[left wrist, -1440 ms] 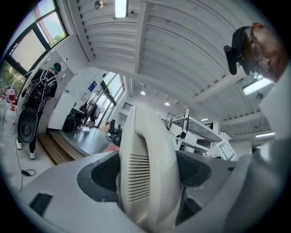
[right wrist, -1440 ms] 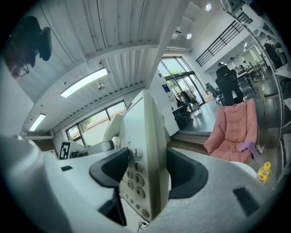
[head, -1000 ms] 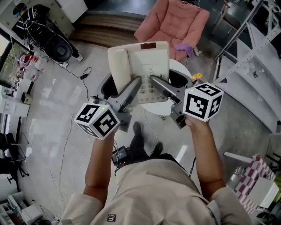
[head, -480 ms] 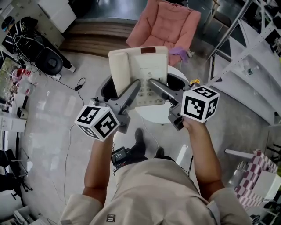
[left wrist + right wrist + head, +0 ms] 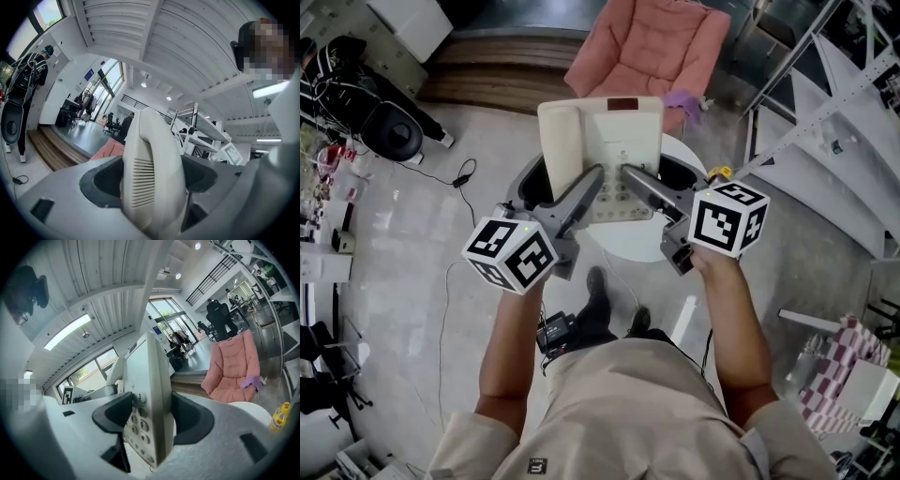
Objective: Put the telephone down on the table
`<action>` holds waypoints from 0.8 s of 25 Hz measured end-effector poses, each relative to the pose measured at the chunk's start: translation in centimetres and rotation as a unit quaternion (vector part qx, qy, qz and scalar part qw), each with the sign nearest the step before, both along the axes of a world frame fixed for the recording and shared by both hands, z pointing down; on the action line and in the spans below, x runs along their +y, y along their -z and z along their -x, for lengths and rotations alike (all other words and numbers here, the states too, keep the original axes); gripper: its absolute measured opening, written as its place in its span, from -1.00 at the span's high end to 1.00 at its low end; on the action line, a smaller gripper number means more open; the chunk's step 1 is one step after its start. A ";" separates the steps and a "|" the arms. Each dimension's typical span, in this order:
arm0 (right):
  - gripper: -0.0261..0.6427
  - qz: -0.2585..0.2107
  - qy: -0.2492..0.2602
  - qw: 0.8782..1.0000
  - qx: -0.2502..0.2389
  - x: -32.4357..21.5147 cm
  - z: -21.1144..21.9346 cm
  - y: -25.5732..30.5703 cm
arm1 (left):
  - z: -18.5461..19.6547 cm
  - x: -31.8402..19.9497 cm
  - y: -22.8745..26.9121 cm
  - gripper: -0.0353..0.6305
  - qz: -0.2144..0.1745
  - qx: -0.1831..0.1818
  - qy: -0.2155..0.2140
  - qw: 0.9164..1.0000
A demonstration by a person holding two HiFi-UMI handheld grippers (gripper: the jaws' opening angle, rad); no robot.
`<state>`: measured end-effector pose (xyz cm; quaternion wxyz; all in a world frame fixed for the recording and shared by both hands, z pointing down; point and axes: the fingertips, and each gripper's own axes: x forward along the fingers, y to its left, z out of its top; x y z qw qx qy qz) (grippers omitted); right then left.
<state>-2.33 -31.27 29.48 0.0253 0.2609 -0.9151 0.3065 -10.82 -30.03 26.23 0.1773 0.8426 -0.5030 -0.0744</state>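
Both left gripper (image 5: 594, 178) and right gripper (image 5: 629, 173) pinch the telephone (image 5: 614, 136) over the table (image 5: 630, 247).

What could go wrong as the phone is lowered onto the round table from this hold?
1. The left gripper is shut on the handset; if it holds only that, the telephone body could sag away.
2. The right gripper pinches just its thin keypad edge, which might slip.
3. The table is small, with a yellow bottle by its edge; an off-centre landing could knock it.

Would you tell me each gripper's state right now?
Left gripper: shut on the cream plastic desk telephone.
Right gripper: shut on the same telephone.
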 end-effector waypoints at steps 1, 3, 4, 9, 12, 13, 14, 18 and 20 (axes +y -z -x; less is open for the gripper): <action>0.17 0.003 0.000 1.000 0.001 -0.2 0.1 -0.3 | 0.1 -0.3 -0.3 -0.23 0.003 0.000 -0.001 1.000; 0.17 0.009 -0.001 1.000 0.001 -0.7 0.0 -1.2 | 0.0 -0.8 -1.2 -0.23 0.010 0.000 -0.002 1.000; 0.17 0.013 -0.001 1.000 0.001 -1.1 -0.1 -1.7 | -0.1 -1.2 -1.7 -0.23 0.013 -0.001 -0.003 1.000; 0.17 0.040 -0.005 0.999 0.000 -2.6 -0.7 -4.5 | -0.7 -3.0 -4.4 -0.23 0.037 -0.003 -0.010 0.999; 0.17 0.057 -0.008 0.998 0.003 -3.5 -0.6 -6.2 | -0.6 -4.0 -6.1 -0.23 0.053 -0.002 -0.015 0.999; 0.17 0.062 -0.009 0.998 0.005 -3.7 -0.5 -6.7 | -0.5 -4.3 -6.7 -0.23 0.058 -0.001 -0.016 0.998; 0.17 0.066 -0.010 0.998 0.006 -4.0 -0.5 -7.3 | -0.5 -4.7 -7.3 -0.23 0.063 -0.001 -0.017 0.998; 0.17 0.086 -0.013 0.996 0.010 -5.4 -0.7 -9.5 | -0.6 -6.2 -9.5 -0.23 0.084 0.002 -0.021 0.996; 0.17 0.096 -0.015 0.995 0.012 -5.8 -0.6 -10.6 | -0.5 -6.7 -10.7 -0.23 0.095 0.002 -0.024 0.995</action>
